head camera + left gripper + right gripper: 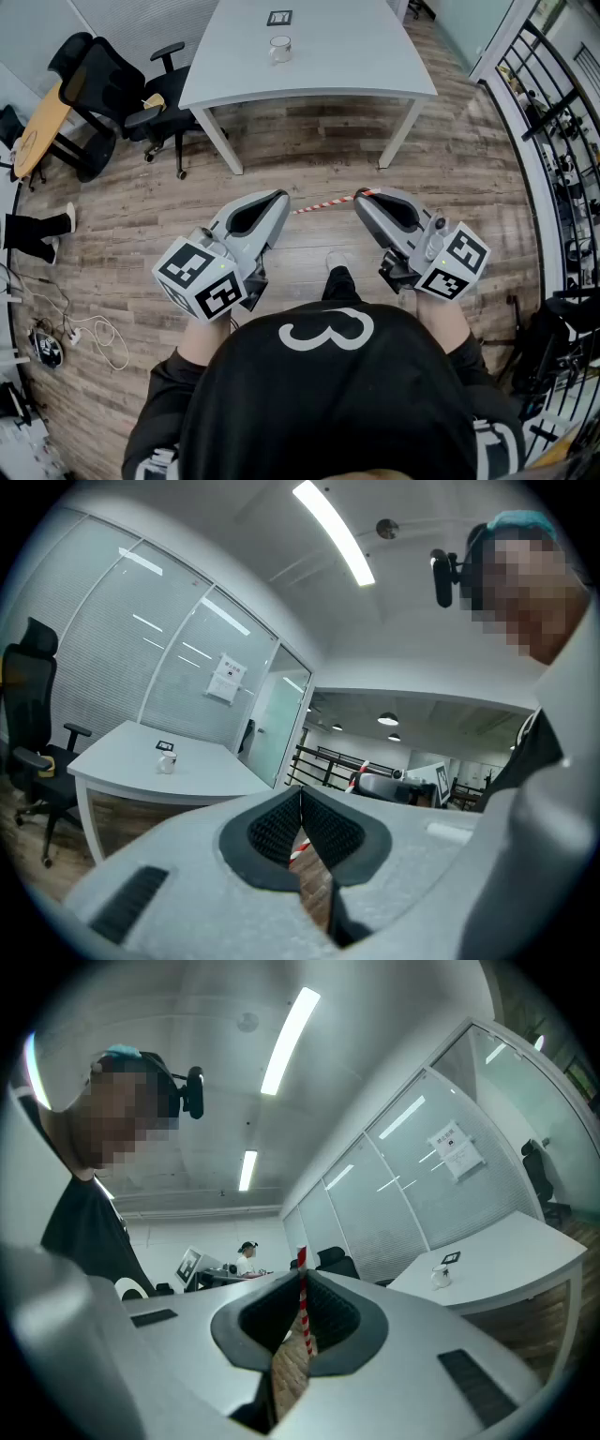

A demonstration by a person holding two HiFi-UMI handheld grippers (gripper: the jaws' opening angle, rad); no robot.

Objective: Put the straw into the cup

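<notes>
Right claw (364,194) is clamped on one end of the striped straw (323,203), which is held roughly level, likely for carrying. Left claw (283,195) is pinched together, empty. Cup (279,49) stands on bench (375,56), well apart.

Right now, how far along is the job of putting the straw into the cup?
Done: the straw is picked up, the right gripper shut on it. In hand: carrying it; the person stands some way from the table. Left to do: reach the cup, which stands on the table with no straw in it, and slide the straw in. The left gripper is shut and empty.
</notes>
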